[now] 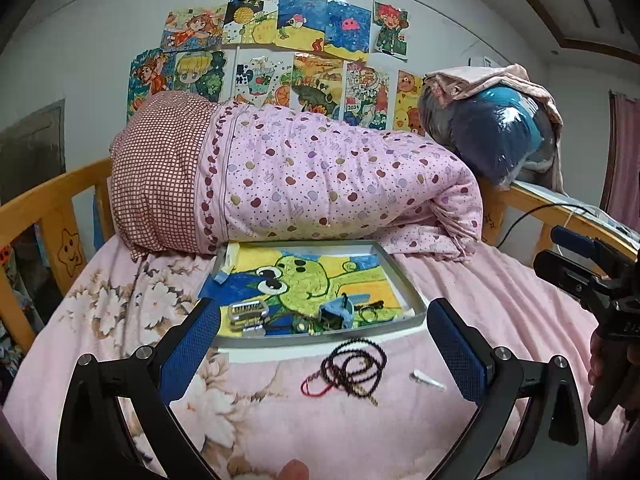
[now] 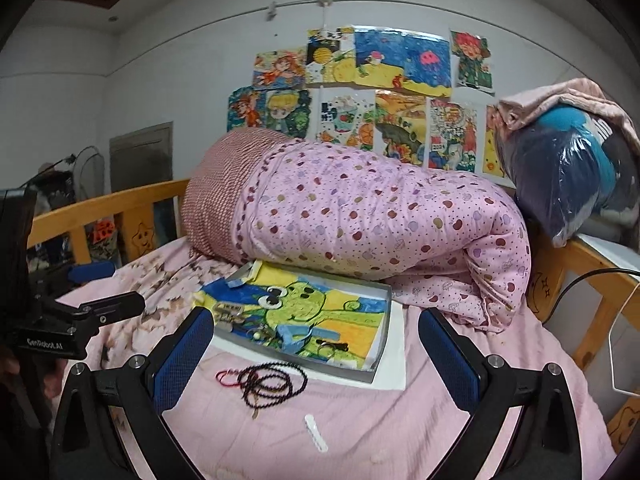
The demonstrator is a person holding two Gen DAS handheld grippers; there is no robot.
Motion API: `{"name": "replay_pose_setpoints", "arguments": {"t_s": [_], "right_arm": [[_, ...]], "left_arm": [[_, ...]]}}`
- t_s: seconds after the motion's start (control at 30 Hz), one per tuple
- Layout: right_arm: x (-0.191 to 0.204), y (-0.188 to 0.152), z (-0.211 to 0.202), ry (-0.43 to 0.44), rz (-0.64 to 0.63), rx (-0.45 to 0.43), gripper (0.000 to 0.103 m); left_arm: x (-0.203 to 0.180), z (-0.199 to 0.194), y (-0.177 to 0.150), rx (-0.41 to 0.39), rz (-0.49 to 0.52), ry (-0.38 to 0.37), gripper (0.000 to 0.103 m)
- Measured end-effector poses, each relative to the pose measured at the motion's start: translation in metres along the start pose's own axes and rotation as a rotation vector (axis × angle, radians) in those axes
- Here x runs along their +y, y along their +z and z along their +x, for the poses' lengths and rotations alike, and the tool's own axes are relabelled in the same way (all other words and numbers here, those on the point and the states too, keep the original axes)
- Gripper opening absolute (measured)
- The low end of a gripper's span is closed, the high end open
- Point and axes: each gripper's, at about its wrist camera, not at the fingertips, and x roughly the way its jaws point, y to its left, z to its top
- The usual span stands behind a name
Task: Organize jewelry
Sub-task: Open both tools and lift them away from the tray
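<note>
I am holding both grippers above the bed (image 1: 480, 288), and I am looking at the jewelry from a little way back. The left gripper (image 1: 324, 344) is standing wide open, as far as it goes, and nothing is between its blue pads. The right gripper (image 2: 316, 354) is also spread wide with nothing in it.

The tray (image 1: 404, 280), with a frog drawing as its lining, is lying on the bed against the rolled quilt (image 1: 320, 176). Several pieces are already sitting inside it, near its front edge: a silver hair clip (image 1: 248, 314), a blue piece (image 1: 340, 312) which I cannot identify well, and some small dark rings (image 1: 370, 312). So I am judging that part of the sorting is done.

Two things are remaining outside. The dark bead necklace (image 1: 354, 368) with its red cord is lying coiled on the pink sheet, just in front of the tray and not touching it. A small white clip (image 1: 427, 380) is lying near the necklace, toward my right side.

I am thinking the necklace is the next piece to take, and it is loose, so it may slip or hang down when I lift it.
</note>
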Motion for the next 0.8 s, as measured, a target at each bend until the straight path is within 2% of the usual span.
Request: {"name": "replay_pose_setpoints", "arguments": {"t_s": [0.37,0.8], "right_arm": [[0.002,-0.028,-0.012,-0.003,0.033,0.071,0.103],[-0.005,-0.059,0.008,-0.035,0.095,0.191,0.103]], "left_arm": [[-0.007,-0.017,-0.035,0.110,0.031,0.044,0.101],[-0.005,-0.002,-0.057,0.197,0.051,0.050,0.101]]}}
